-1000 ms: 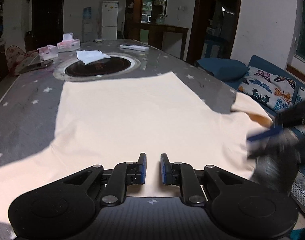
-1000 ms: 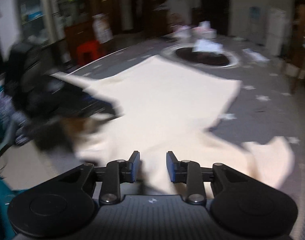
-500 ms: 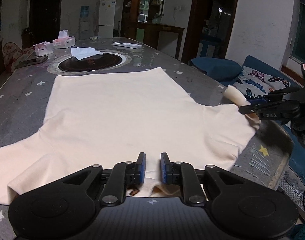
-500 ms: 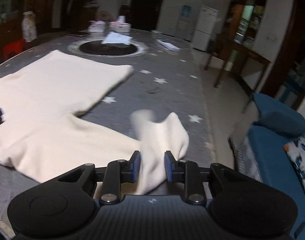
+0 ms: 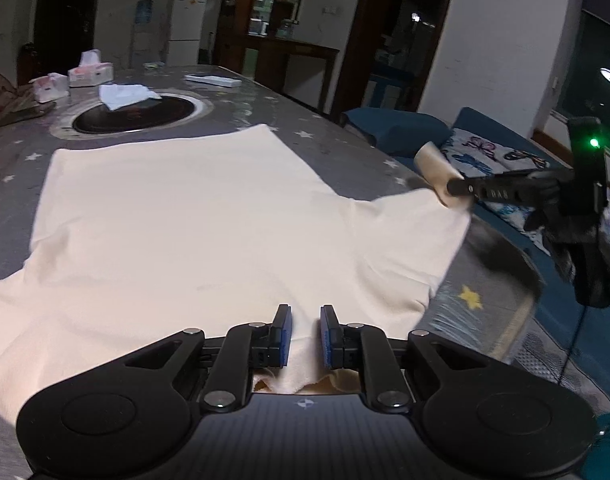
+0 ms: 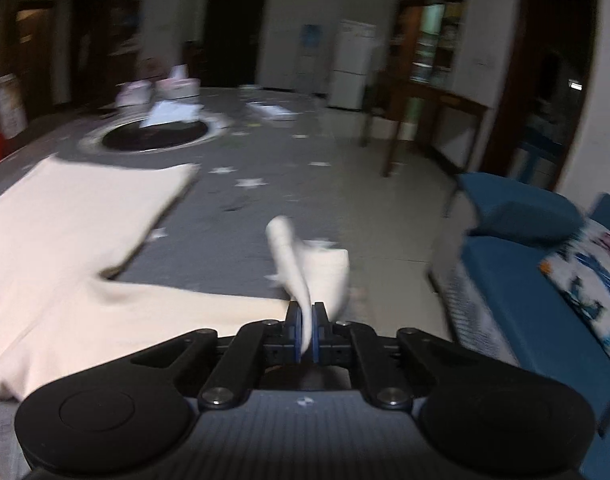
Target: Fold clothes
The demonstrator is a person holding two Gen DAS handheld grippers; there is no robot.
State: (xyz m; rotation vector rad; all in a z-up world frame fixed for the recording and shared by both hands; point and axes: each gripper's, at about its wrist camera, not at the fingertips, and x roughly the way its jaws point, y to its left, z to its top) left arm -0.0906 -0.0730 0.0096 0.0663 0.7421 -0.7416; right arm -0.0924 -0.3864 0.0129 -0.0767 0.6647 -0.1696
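Right gripper [image 6: 305, 330], seen from its own wrist camera, is closed on the cuff end of the cream garment's [image 5: 193, 216] right sleeve [image 6: 309, 264], the cloth pinched between the blue pads [image 6: 293, 332] and rising in a loose fold above them; this view is motion-blurred. From the left wrist camera the same gripper [image 5: 451, 189] appears at the right edge of the table [image 5: 325, 136], its black fingers holding the sleeve tip slightly lifted off the surface, a green light lit on its body. Left gripper [image 5: 305, 334] sits low at the near edge of the garment with its jaws parted and a narrow gap between the blue pads [image 5: 285, 330]; the collar region of the cloth lies beneath and between them, but no grasp is visible. The garment lies spread flat, its body extending away from both grippers toward a round dark inset [image 5: 135, 114] in the tabletop, and its left sleeve [image 5: 21, 320] lies flat toward the left edge. The table is covered in a grey cloth printed with stars. Beyond the inset lie a white folded cloth [image 5: 125, 94], two tissue boxes [image 5: 91, 74] and a flat white object [image 5: 213, 79]. A blue sofa with a butterfly-print cushion [image 5: 489, 152] stands just beside the table on the right; a white refrigerator [image 5: 189, 26] stands against the far wall.
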